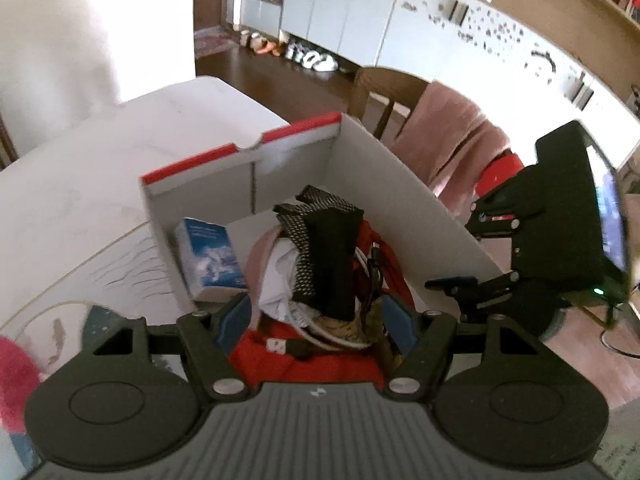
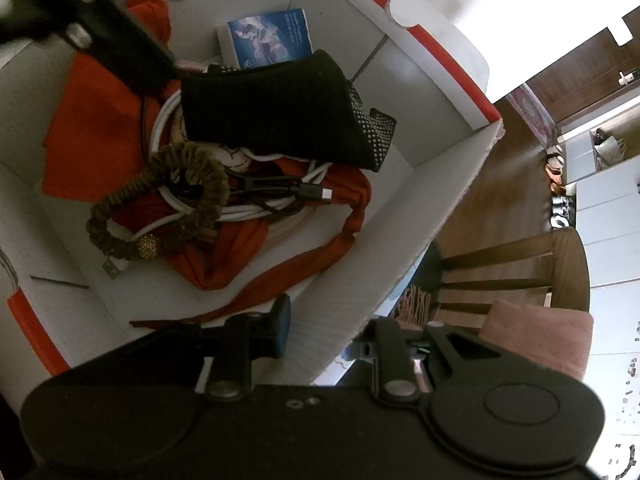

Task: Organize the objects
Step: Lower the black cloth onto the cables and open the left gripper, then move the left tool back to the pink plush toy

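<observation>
Black dotted sock (image 2: 280, 108): lying atop cables and red cloth (image 2: 92, 128) inside the white box (image 2: 420, 216), beside a blue booklet (image 2: 268, 36), seemingly just deposited there for tidying. Left gripper (image 1: 316, 320): jaws spread wide above the pile, holding nothing. Right gripper (image 2: 320, 332): narrowly set astride the box wall, probably steadying it; contact unclear

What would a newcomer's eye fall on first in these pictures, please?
Probably the white cardboard box with a red rim, heaped with a red cloth, coiled cables and a black dotted sock on top. A blue booklet leans in its far corner, and the right hand-held gripper clamps the box's wall.
</observation>
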Tool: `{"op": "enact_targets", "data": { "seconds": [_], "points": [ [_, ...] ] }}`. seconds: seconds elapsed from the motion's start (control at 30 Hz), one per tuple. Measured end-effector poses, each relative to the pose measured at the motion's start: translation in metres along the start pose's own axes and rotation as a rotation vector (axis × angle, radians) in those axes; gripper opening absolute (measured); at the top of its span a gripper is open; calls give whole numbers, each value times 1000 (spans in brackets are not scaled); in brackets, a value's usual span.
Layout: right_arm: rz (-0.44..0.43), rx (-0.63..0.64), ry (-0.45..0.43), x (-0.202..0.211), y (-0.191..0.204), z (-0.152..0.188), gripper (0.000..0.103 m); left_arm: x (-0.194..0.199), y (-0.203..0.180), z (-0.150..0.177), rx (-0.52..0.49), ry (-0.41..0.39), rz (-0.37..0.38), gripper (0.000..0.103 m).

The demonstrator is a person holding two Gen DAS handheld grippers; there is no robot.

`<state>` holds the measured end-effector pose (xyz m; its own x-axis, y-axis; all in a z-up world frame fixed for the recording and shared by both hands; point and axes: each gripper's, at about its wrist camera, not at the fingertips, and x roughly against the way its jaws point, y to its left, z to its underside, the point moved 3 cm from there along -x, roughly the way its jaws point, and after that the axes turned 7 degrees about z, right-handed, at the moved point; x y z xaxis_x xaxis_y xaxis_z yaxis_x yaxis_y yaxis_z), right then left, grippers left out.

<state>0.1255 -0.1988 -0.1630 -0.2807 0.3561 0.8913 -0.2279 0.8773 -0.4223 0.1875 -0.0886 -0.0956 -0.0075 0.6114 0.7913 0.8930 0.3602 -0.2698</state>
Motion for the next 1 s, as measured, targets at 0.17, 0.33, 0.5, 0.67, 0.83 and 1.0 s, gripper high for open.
{"op": "enact_targets", "data": {
  "seconds": [0.17, 0.33, 0.5, 0.67, 0.83, 1.0],
  "points": [
    [4, 2, 5, 0, 1, -1, 22, 28, 12, 13, 37, -45, -28, 73],
    [4, -2, 10, -1, 1, -1, 23, 56, 37, 31, 75, -66, -106, 76],
    [5, -3, 17, -1, 1, -2, 23, 82, 72, 49, 135, -84, -200, 82],
    [9, -4, 26, -1, 1, -3, 24, 96, 112, 64, 177, -76, -325, 86],
    [16, -3, 37, -2, 3, -4, 25, 105, 149, 74, 214, -94, -420, 102],
    [20, -12, 54, -3, 3, -5, 25, 101, 186, 77, 279, -88, -477, 103]
  ]
}}
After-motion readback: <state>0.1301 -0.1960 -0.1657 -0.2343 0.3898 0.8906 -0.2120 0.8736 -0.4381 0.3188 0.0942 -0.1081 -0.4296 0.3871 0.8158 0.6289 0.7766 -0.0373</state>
